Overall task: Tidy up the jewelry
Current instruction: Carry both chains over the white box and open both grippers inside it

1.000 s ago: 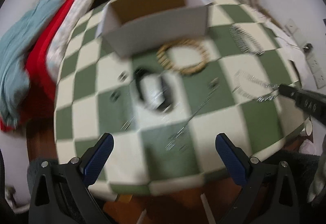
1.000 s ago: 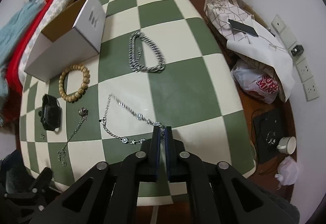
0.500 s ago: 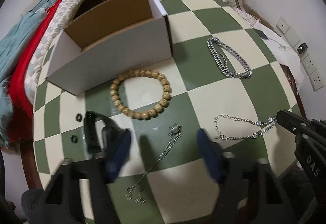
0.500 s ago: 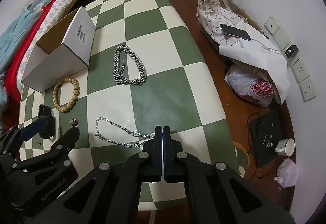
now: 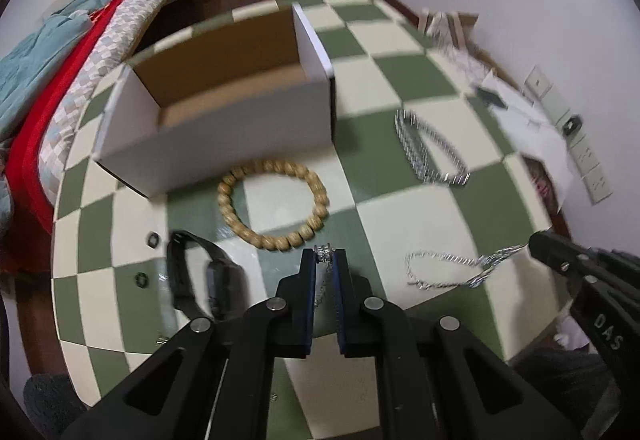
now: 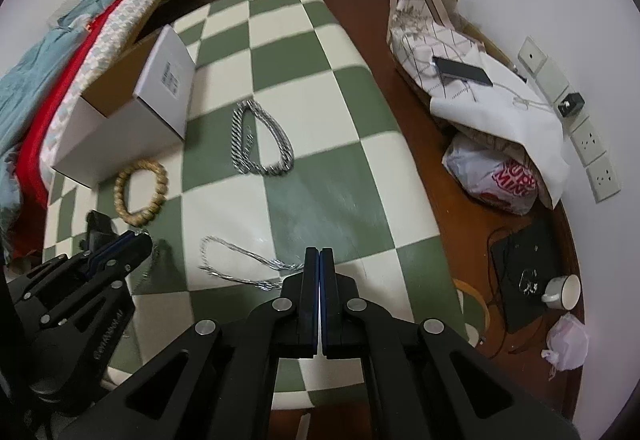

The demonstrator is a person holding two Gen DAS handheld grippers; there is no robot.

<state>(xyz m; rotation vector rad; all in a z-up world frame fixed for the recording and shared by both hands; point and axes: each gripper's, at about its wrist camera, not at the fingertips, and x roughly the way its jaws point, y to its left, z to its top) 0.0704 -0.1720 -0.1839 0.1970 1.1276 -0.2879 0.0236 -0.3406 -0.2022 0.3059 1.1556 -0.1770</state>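
Observation:
My left gripper (image 5: 324, 256) is shut on the silver bead end of a thin pendant necklace (image 5: 325, 253) on the green-and-cream checkered table (image 5: 400, 216). My right gripper (image 6: 320, 254) is shut on one end of a thin silver chain (image 6: 236, 260), which trails left over the table; this chain also shows in the left wrist view (image 5: 444, 268). An open white cardboard box (image 5: 224, 108) stands at the far left. A wooden bead bracelet (image 5: 274, 202) lies in front of it. A thick silver chain (image 6: 260, 144) lies mid-table. A black watch (image 5: 200, 276) lies left of my left gripper.
A bed with red and teal covers (image 5: 60, 52) borders the table's left side. Two small dark rings (image 5: 146, 260) lie near the watch. On the floor to the right are bags (image 6: 480, 112), a phone (image 6: 462, 70), a cup (image 6: 562, 292) and wall sockets (image 6: 592, 144).
My left gripper has moved forward over the table and closed from wide open onto the pendant necklace's bead. My right gripper stays shut on the thin chain, which it has dragged toward the table's near edge.

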